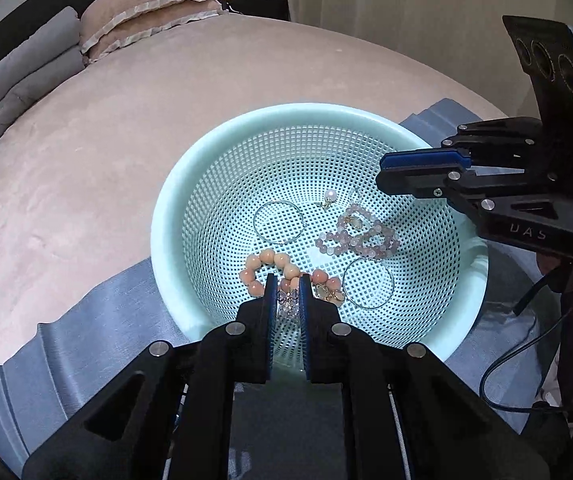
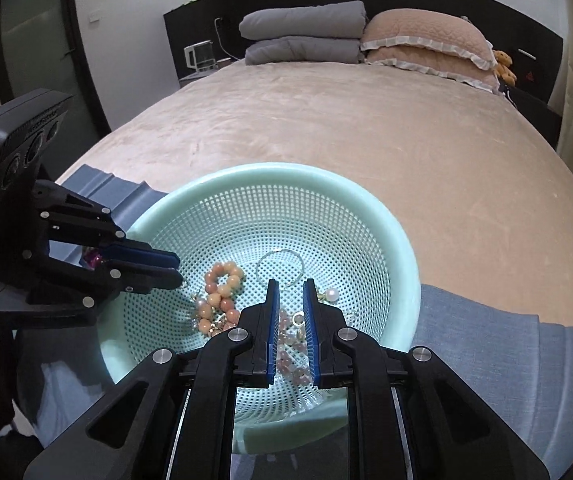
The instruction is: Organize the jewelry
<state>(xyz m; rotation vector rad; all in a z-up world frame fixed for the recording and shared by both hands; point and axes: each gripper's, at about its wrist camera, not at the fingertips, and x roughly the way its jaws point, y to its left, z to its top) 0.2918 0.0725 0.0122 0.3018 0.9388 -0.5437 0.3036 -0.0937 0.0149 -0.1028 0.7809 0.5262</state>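
A bed (image 2: 366,128) covered with a beige-pink plush blanket (image 1: 86,184) is seen across most of both views. At its far end, in the upper middle of the right wrist view, two folded grey quilts (image 2: 302,32) are stacked, and just beside them two pink pillows (image 2: 426,40) with white frills are piled. A small brown plush toy (image 2: 504,66) is placed near the pillows, at the upper right. In the lower part of the frames, a grey-blue cloth (image 1: 98,320) is spread on the blanket. A mint-green perforated basket (image 1: 174,208) is set on this cloth, and jewelry is held inside it.
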